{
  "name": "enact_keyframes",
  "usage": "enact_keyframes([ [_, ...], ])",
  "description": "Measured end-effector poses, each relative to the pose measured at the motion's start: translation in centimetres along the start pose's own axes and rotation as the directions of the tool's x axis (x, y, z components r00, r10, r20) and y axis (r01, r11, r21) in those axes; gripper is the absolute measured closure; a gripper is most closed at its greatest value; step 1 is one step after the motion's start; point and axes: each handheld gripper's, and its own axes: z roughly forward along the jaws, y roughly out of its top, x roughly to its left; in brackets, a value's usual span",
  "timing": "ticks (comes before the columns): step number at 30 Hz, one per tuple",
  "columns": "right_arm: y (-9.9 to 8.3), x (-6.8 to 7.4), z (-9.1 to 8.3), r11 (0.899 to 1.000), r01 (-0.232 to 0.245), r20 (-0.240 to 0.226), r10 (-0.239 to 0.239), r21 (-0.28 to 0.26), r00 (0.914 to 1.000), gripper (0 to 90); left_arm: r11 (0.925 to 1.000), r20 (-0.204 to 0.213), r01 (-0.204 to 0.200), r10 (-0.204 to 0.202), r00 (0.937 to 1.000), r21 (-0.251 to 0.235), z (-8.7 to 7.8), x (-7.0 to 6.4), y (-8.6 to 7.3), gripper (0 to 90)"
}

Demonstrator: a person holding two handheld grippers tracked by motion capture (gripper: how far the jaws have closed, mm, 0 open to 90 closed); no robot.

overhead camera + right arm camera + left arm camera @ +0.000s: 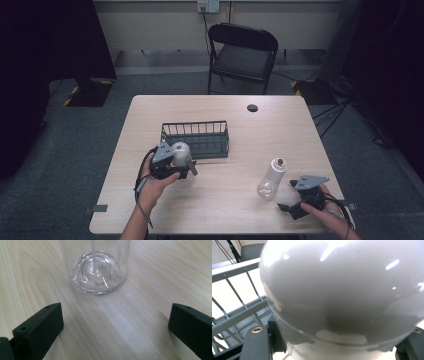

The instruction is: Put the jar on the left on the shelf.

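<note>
Fingers of left gripper (176, 164) pinching white bulb (181, 152) beside wire basket (197, 136); right gripper (292, 196) fingers spread near glass bottle (272, 179).

Looks like a lab or recording studio room, not a home: lone light-wood table (220, 200) on grey carpet (75, 150), black curtains (45, 40) both sides. Tripod legs and cables (345, 107) at right, hazard-taped stand base (87, 92) at left, tape marks on the table edge. One black folding chair (242, 55), wall socket (208, 6) behind it.
</note>
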Motion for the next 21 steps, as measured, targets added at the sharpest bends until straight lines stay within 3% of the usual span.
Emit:
enact_keyframes([
  [9, 0.0, 0.0, 0.0, 1.0, 0.0, 0.0, 0.0, 0.0, 1.0, 0.0, 0.9996, 0.009, 0.026, -0.026, 0.9996, 0.008, -0.4, 0.5, 1.4, 30.3],
  [21, 0.0, 0.0, 0.0, 1.0, 0.0, 0.0, 0.0, 0.0, 1.0, 0.0, 0.9998, -0.004, 0.014, -0.014, 0.9999, 0.016, -1.3, 1.3, 3.9, 30.3],
])
